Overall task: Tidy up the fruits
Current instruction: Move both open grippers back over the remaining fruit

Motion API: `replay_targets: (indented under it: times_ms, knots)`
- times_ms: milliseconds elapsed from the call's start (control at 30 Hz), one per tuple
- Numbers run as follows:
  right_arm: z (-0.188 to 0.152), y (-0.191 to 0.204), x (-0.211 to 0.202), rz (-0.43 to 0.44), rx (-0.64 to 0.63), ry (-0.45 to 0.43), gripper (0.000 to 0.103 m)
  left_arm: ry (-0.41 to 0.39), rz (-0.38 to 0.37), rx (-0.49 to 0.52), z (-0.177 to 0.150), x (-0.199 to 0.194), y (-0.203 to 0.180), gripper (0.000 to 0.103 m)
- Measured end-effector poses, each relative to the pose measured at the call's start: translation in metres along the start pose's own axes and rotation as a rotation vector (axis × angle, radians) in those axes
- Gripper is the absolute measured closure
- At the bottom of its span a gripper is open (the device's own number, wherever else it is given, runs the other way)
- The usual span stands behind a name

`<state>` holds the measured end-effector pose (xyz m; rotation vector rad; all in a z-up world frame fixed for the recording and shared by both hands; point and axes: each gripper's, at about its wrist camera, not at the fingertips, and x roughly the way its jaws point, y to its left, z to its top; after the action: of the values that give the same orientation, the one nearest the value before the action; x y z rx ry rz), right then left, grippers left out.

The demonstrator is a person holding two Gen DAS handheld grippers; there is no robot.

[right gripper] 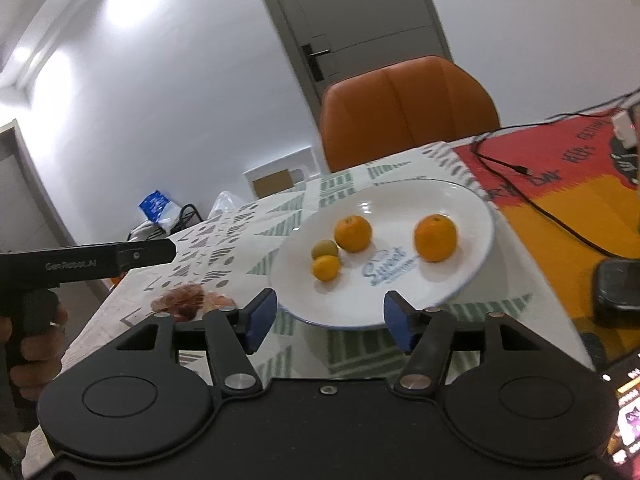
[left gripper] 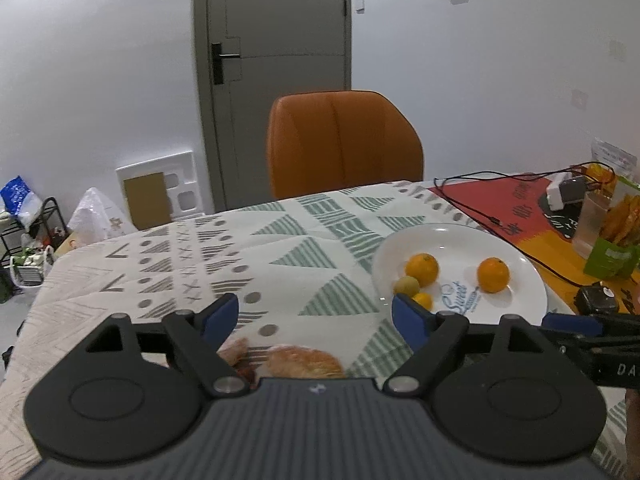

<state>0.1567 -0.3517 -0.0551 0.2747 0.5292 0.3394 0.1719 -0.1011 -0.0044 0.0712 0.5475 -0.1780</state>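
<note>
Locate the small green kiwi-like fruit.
In the right wrist view, the small green fruit lies left on the white plate, touching the small orange fruit below.

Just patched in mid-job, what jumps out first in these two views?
A white plate on the patterned tablecloth holds two oranges, a smaller orange fruit and a green one. Behind it stands an orange chair. Both grippers, left and right, hang open and empty.

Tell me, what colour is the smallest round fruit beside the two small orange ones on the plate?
The fruit is dull green-brown, clearest in the right wrist view.
</note>
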Motion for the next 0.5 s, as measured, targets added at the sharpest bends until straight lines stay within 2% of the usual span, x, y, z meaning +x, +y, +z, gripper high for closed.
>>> replay_targets:
  times_ms: [167,500]
  knots:
    - [0.003,0.018,0.007,0.033,-0.036,0.006,0.037,-0.005,0.038,-0.01,-0.003,-0.013,0.019,0.015]
    - [0.001,0.05,0.021,0.076,-0.084,0.024,0.015,0.011,0.107,-0.041,-0.017,-0.026,0.048,0.015]
